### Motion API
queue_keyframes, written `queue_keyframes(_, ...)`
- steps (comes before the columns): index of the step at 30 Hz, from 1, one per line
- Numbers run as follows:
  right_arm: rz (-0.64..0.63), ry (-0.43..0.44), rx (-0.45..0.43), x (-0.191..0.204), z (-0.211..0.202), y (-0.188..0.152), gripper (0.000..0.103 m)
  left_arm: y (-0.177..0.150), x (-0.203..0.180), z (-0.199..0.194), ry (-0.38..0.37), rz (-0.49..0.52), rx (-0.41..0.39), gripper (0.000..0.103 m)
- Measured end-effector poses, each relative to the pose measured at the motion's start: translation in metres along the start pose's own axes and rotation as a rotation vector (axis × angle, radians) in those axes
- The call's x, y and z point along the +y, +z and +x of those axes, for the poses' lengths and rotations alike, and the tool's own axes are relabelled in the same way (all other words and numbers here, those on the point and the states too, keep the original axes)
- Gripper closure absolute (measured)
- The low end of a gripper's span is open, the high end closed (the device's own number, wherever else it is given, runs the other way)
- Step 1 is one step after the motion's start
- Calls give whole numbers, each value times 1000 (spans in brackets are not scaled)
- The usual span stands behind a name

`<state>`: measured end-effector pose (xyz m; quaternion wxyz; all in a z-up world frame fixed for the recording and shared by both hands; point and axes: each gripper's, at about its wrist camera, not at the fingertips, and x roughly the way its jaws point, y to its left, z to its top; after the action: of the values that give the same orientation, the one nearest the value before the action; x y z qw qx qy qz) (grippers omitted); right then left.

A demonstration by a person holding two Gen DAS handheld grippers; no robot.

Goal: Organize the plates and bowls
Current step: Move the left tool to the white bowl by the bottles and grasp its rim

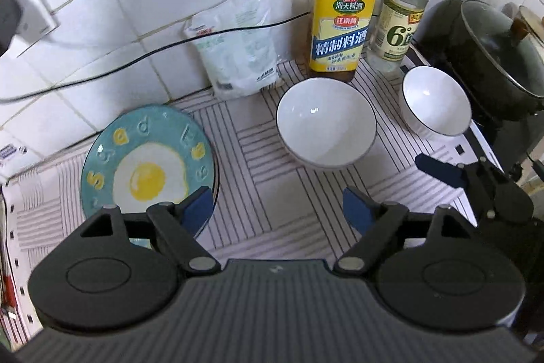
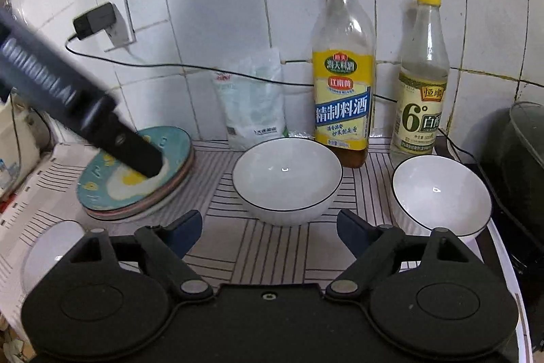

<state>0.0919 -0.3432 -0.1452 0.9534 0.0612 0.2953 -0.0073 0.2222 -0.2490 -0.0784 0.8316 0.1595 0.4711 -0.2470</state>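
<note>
A teal plate with a fried-egg picture (image 1: 146,159) tops a stack of plates (image 2: 142,172) at the left of the striped mat. Two white bowls with dark rims stand to its right: a larger one (image 1: 326,128) (image 2: 287,179) in the middle and a smaller one (image 1: 435,101) (image 2: 442,193) at the right. My left gripper (image 1: 272,210) is open, its left finger over the plate's near rim. My right gripper (image 2: 268,230) is open and empty, just in front of the larger bowl. The left gripper's body (image 2: 68,97) hangs over the plates in the right wrist view.
Two bottles, one yellow-labelled (image 1: 340,22) (image 2: 343,97) and one with a yellow cap (image 1: 397,22) (image 2: 421,104), and a white bag (image 1: 238,50) stand against the tiled wall. A dark lidded pot (image 1: 493,56) sits at the right. A cable runs along the wall. A white rounded object (image 2: 51,254) lies front left.
</note>
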Motion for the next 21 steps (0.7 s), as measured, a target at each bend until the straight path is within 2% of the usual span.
queue_keyframes(7, 31, -54, 46, -16, 38, -1, 13, 21, -8, 44, -9, 5, 23, 19)
queue_keyframes(20, 58, -50, 83, -24, 76, -3, 12, 36, -16, 113, -21, 15, 106, 20)
queue_keyframes(21, 53, -46, 88, -24, 78, -3, 12, 37, -15, 117, -22, 15, 108, 23)
